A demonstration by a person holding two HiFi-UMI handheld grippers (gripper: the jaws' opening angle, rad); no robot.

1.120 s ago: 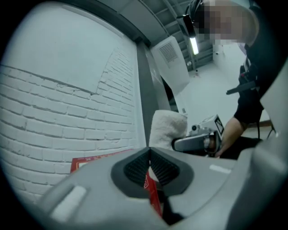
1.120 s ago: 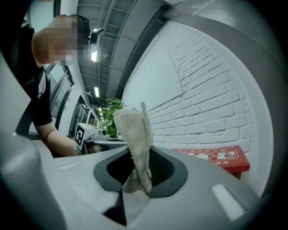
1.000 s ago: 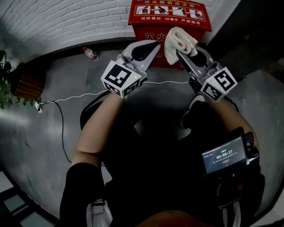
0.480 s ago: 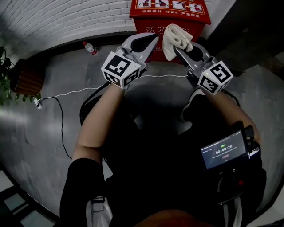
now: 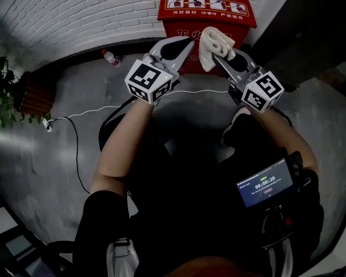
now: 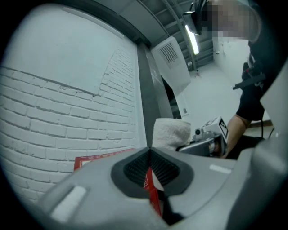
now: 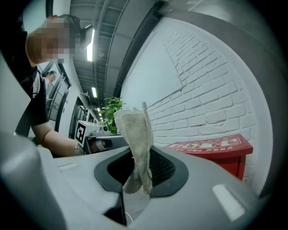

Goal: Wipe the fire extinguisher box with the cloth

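The red fire extinguisher box (image 5: 186, 13) stands against the white brick wall at the top of the head view; in the right gripper view the box (image 7: 211, 148) shows low on the right. A folded cream cloth (image 5: 215, 47) sticks up in front of the box, clamped in my right gripper (image 5: 219, 58), which is shut on it. In the right gripper view the cloth (image 7: 137, 139) rises from between the jaws. My left gripper (image 5: 186, 46) is shut with nothing in it, just left of the cloth, near the box front. In the left gripper view the cloth (image 6: 171, 132) shows beyond the jaws.
A plastic bottle (image 5: 110, 57) lies on the grey floor by the wall, left of the box. A white cable (image 5: 81, 116) runs across the floor. A potted plant (image 5: 13, 94) stands at far left. A timer screen (image 5: 264, 186) hangs at my right hip.
Both grippers have moved up toward the box with the cloth, and the box has slid nearer the top edge of the head view.
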